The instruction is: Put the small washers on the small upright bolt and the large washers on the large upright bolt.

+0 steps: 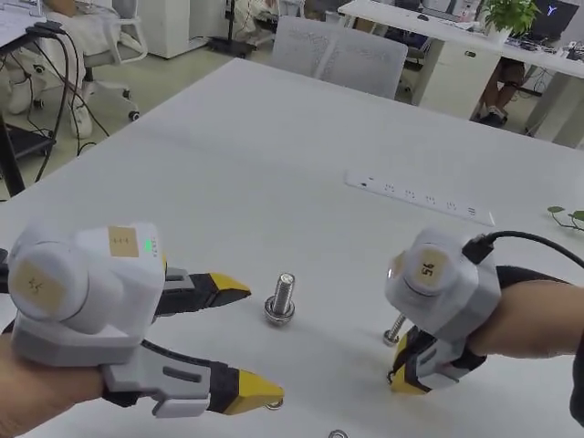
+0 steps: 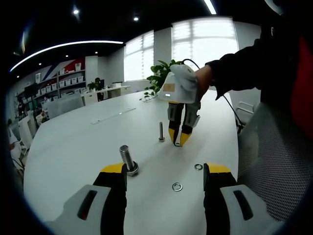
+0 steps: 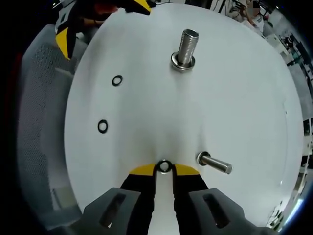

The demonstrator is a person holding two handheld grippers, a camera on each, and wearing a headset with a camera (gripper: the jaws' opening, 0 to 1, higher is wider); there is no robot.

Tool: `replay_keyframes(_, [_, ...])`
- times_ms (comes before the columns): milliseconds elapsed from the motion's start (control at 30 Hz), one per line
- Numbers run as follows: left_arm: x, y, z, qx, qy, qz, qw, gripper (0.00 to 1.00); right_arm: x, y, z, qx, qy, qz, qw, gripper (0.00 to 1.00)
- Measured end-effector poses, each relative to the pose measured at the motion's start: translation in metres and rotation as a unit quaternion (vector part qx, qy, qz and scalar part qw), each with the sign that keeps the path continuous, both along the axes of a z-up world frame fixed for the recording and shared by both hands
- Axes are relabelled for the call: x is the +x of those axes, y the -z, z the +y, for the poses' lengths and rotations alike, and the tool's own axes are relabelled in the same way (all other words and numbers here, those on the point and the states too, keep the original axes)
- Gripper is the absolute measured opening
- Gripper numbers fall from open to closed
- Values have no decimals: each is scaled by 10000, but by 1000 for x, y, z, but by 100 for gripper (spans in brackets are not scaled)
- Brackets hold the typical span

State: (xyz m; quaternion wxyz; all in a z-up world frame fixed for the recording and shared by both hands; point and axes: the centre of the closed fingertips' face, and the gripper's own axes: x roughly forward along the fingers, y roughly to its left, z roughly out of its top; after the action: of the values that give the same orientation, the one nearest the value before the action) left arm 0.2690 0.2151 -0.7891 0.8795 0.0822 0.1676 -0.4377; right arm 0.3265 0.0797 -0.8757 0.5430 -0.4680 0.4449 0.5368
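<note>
Looking down in the head view, I see my left tongs (image 1: pixel 239 339) spread wide and empty beside the large bolt (image 1: pixel 281 299). That bolt stands upright on the bench (image 1: pixel 274 137) with a seated washer (image 1: pixel 278 315) round its foot. My right tongs (image 1: pixel 406 377) point down at the bench just beside the small bolt (image 1: pixel 395 330), and their housing hides the tips, so I cannot tell their hold from here. In the left gripper view, two loose washers (image 2: pixel 177 186) lie on the bench between my wide jaws, and nothing is gripped. In the right gripper view, my jaws are drawn almost together with a washer (image 3: pixel 165 166) pinched between the tips, low at the bench and just beside the small bolt. I cannot judge its size for sure, so I would check it against that bolt. To do this well I should grip across the rim and leave the hole free. Then I would lift clear, level the ring, centre it over the bolt's tip and lower before releasing. A thin ring may twist out, and a nudge could topple the bolt.
</note>
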Motion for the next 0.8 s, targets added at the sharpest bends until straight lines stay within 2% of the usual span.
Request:
replay_keyframes(633, [0,-2,1,16,-19,-26,10000,62,-2,-1,0,94,88,90,9999,14])
replay_keyframes(800, [0,-2,2,10,-26,-31,10000,62,-3,-6,-1,130,93,62,9999,14])
